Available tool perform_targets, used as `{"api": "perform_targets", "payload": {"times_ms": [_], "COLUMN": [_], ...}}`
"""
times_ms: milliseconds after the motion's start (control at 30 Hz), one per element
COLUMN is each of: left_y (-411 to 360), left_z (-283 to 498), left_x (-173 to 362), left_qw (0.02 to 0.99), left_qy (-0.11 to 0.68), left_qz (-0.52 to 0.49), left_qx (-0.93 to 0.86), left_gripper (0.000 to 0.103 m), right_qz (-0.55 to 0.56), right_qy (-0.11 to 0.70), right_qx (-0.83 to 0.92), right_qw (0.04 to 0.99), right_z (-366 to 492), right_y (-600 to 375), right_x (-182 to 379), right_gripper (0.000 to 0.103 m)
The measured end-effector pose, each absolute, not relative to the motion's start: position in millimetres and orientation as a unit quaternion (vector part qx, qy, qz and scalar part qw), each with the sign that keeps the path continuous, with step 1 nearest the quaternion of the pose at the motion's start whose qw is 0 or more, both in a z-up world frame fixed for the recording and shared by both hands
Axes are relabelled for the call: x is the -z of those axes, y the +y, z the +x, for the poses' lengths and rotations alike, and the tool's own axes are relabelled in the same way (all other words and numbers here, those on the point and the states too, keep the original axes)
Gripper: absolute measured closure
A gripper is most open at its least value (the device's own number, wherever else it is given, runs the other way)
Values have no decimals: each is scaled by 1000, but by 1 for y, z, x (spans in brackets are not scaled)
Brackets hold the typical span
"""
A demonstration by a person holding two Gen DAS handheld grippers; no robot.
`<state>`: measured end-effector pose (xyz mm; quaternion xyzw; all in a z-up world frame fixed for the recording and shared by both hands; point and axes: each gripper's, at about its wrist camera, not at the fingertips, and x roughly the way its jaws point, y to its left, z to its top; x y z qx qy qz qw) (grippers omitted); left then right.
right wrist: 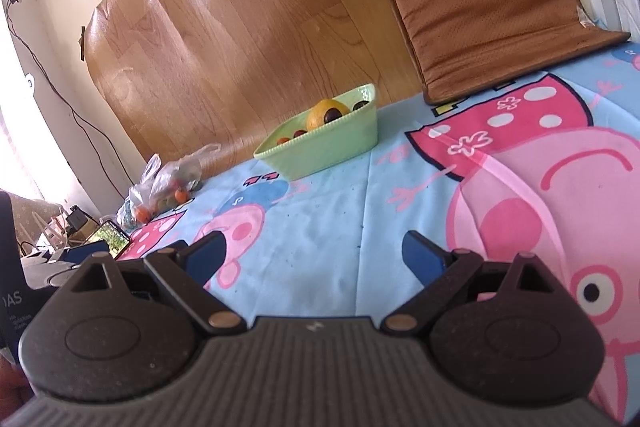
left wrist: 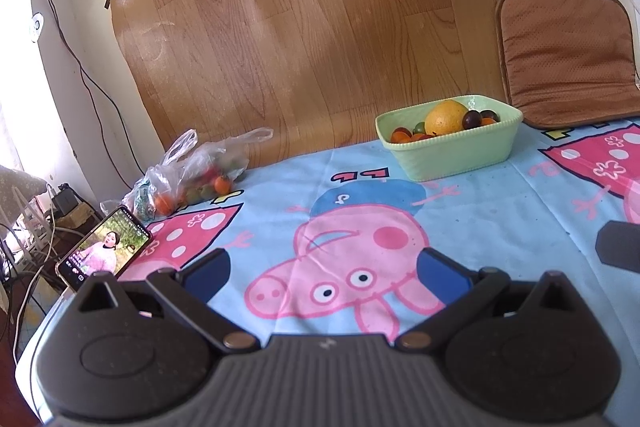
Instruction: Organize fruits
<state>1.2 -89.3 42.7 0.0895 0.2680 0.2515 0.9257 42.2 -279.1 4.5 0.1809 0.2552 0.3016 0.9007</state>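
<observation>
A light green basket [left wrist: 452, 151] [right wrist: 332, 147] stands at the back of the table with a big orange [left wrist: 444, 117] [right wrist: 320, 113], dark plums [left wrist: 472, 119] and small orange fruits [left wrist: 400, 135] in it. At the back left lies a clear plastic bag [left wrist: 192, 171] [right wrist: 168, 183] with more small orange and green fruits inside. My left gripper [left wrist: 324, 267] hovers open over the cartoon cloth, well short of both. My right gripper [right wrist: 316, 251] is open too, with nothing between its blue pads, and the basket lies ahead of it.
A phone [left wrist: 106, 251] [right wrist: 110, 235] with a lit screen leans at the table's left edge. A brown seat cushion [left wrist: 568, 55] [right wrist: 492, 15] rests against the wall at the back right. A wood-pattern sheet [left wrist: 304, 23] covers the wall behind. Cables hang at the left.
</observation>
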Motion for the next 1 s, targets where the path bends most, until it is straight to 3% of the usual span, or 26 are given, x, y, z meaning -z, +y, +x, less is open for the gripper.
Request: {"api": "perform_targets", "payload": {"times_ms": [1000], "left_y": [-98], "left_z": [10], "left_x": [-26], "left_qw": [920], "left_qy": [340], "left_qz": [47], "left_qx": [-190], "left_gripper": [0], "right_qz": [186], "right_qy": [271], "right_qx": [-294], "right_qw": [898], "right_z": [43], "right_y": [-279], "right_x": [2], "right_gripper": [6]}}
